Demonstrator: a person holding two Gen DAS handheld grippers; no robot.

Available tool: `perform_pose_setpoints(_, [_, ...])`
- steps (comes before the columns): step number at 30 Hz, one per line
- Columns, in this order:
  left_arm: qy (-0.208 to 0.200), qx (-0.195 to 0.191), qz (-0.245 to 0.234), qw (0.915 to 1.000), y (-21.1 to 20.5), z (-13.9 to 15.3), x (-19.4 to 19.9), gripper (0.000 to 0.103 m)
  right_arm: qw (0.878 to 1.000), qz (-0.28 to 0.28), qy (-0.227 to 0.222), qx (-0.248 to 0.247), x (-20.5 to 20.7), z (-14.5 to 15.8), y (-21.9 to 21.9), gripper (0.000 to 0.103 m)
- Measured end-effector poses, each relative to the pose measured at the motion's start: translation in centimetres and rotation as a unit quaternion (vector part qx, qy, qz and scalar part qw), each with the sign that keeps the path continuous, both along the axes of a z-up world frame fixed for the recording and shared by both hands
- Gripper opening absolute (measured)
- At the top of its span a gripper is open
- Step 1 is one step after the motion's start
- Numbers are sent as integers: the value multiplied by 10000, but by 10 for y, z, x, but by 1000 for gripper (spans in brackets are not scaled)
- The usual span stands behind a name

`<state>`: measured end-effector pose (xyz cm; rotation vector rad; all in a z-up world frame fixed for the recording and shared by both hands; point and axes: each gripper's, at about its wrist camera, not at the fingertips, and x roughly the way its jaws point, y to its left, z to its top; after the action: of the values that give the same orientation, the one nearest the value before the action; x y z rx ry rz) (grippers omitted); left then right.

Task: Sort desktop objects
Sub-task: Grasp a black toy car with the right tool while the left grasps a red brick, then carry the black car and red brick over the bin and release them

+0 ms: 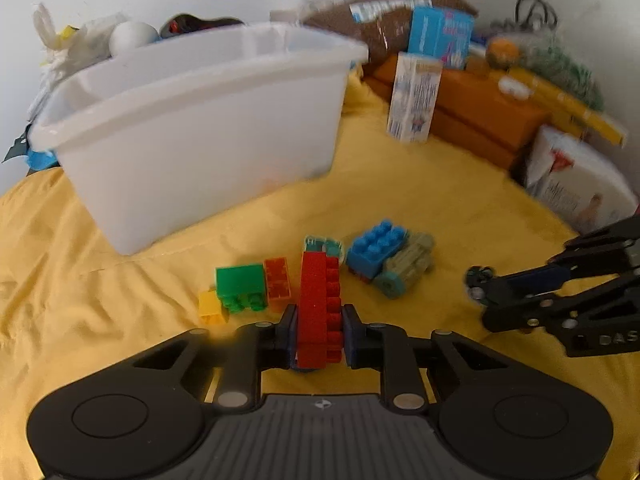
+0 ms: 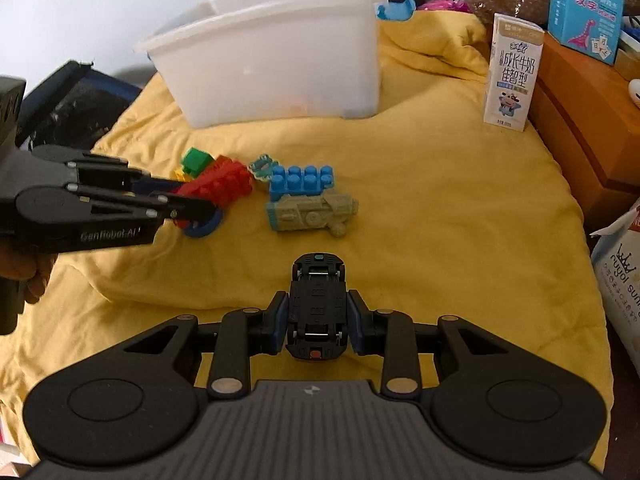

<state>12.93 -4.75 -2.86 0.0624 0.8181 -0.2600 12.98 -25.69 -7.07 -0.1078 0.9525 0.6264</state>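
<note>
Holding both loads: my left gripper (image 1: 319, 330) pinches the red brick (image 1: 319, 304), my right gripper (image 2: 317, 320) the black car (image 2: 317, 304), both above the cloth (image 2: 440, 200). Either could slip before reaching the bin (image 2: 272, 64).

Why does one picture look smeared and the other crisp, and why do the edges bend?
Left wrist view: motion blur softens the white bin and the milk carton, though the red brick in the left tool stays fairly sharp. Right wrist view: crisp, the carton's print is readable. Both: fisheye lenses curve the edges and darken the corners.
</note>
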Motion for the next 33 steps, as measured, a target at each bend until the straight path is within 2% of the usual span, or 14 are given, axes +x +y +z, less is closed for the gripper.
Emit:
perform_pose_setpoints(4, [-220, -549, 354, 9976, 17, 35, -9, 25, 9993, -93, -78, 364, 3, 16, -1, 34])
perform_pose_setpoints(6, [-379, -702, 495, 9956, 27, 53, -11, 25, 9982, -128, -153, 571, 9, 29, 0, 34])
perform_pose_setpoints(12, [-746, -728, 881, 9907, 57, 101, 10, 25, 9924, -151, -490, 1121, 44, 83, 20, 34])
perform_pose_setpoints(15, [-770, -787, 1077, 9881, 73, 124, 32, 25, 9896, -81, -746, 1225, 71, 113, 33, 34])
perform_pose_setpoints(19, [-752, -783, 1168, 9872, 89, 149, 61, 25, 9880, -62, -779, 1331, 112, 144, 49, 34])
perform_pose_setpoints(26, [-593, -738, 1205, 9882, 105, 164, 105, 25, 9919, -131, -630, 1098, 169, 162, 72, 34])
perform_pose_setpoints(33, [-383, -769, 1153, 9896, 105, 166, 131, 25, 9945, -18, -473, 937, 183, 158, 86, 34])
